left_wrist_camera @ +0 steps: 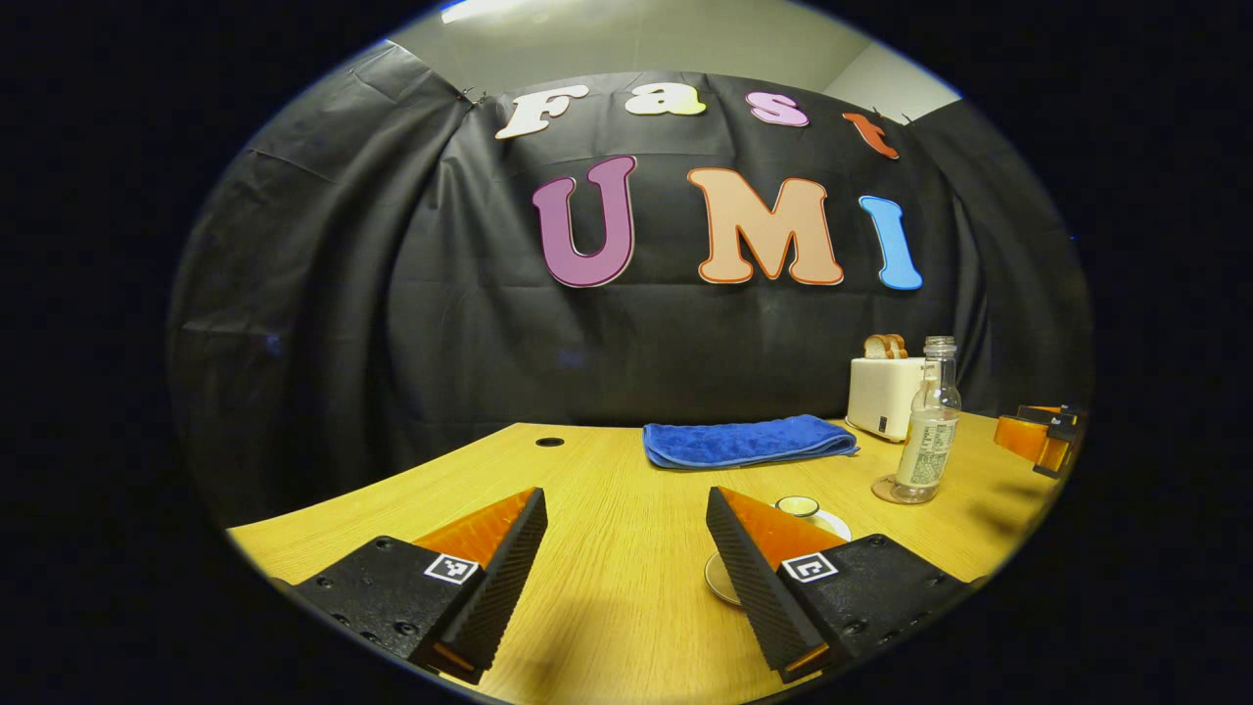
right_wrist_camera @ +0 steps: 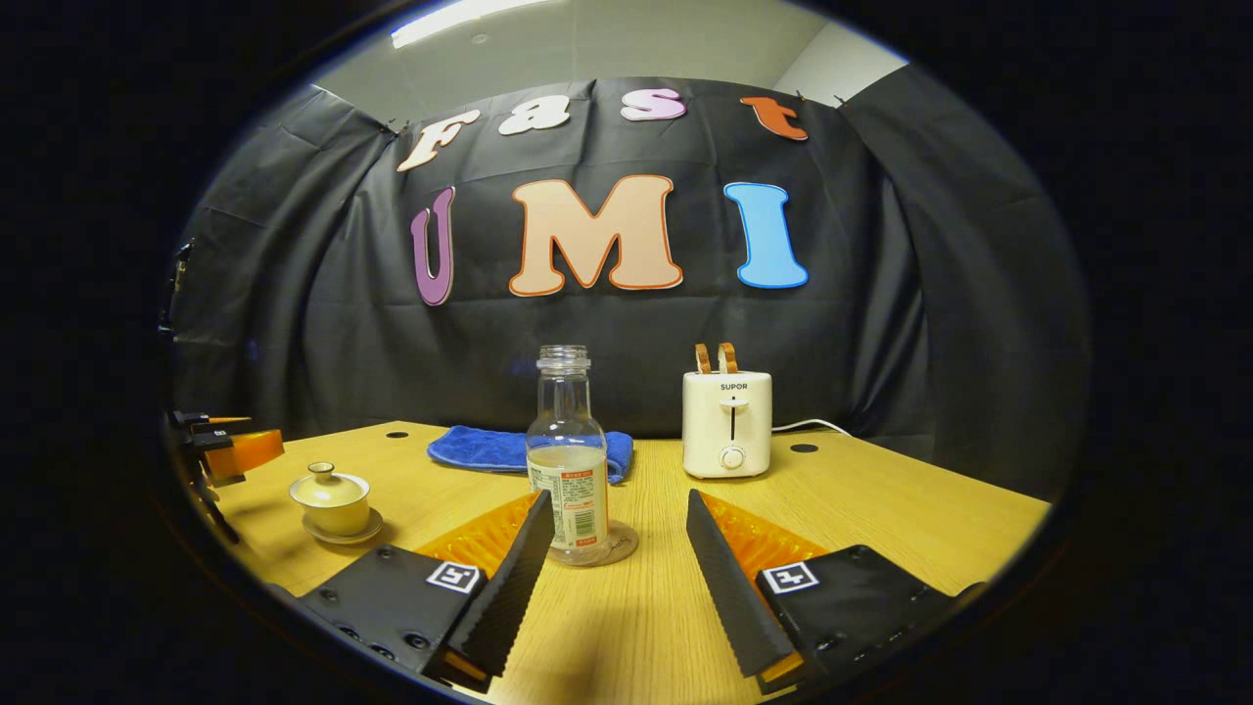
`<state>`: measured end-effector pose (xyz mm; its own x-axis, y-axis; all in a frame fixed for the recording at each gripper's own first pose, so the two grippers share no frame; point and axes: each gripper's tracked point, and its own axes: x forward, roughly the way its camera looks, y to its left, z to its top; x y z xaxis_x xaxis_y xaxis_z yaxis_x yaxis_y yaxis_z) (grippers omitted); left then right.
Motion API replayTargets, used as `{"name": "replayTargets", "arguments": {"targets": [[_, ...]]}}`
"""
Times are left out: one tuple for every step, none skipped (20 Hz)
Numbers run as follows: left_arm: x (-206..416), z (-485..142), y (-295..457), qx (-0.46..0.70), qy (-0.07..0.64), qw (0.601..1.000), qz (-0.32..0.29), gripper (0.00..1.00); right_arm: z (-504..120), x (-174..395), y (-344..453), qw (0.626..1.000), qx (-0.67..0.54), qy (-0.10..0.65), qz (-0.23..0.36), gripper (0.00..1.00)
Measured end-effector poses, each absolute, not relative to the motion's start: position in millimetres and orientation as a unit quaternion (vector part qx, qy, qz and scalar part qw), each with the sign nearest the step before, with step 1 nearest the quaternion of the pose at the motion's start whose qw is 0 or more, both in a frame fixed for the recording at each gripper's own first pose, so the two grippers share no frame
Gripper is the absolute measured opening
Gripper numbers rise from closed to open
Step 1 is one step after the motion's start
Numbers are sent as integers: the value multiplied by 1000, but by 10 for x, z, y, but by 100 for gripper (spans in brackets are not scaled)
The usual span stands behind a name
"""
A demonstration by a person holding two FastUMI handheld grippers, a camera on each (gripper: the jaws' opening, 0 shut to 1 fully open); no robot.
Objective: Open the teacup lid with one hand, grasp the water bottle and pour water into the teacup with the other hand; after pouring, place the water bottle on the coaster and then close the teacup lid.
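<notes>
On the pale wooden desk (right_wrist_camera: pixel 881 499) a clear glass water bottle with a paper label (right_wrist_camera: pixel 568 460) stands upright and uncapped on a round transparent coaster (right_wrist_camera: pixel 619 544), partly filled with cloudy liquid. In the right gripper view the right gripper (right_wrist_camera: pixel 612 553) hangs just before the bottle, fingers spread wide and holding nothing; its left finger covers part of the coaster's edge. The label's print is too small to make out.

The small cream lidded teacup (right_wrist_camera: pixel 331 497) sits on its saucer (right_wrist_camera: pixel 343 534) to the bottle's left, lid on. In the left gripper view the left gripper (left_wrist_camera: pixel 626 543) is also spread apart and empty, and its right finger hides most of the teacup, leaving the lid knob (left_wrist_camera: pixel 798 506) and a sliver of saucer.

Behind lie a folded blue towel (left_wrist_camera: pixel 749 441) and a white toaster (right_wrist_camera: pixel 726 423) with two slices of bread poking out; the word on its front is legible but tiny.
</notes>
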<state>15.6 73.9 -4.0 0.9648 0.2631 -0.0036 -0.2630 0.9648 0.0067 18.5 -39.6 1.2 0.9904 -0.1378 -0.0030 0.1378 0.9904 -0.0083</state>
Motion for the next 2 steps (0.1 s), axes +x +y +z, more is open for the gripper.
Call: {"name": "replayTargets", "arguments": {"targets": [[155, -41, 736, 3, 2, 991, 133, 96, 16, 185, -395, 998, -4, 2, -69, 88], [158, -39, 740, 3, 2, 991, 133, 96, 15, 191, -397, 998, -4, 2, -68, 88]]}}
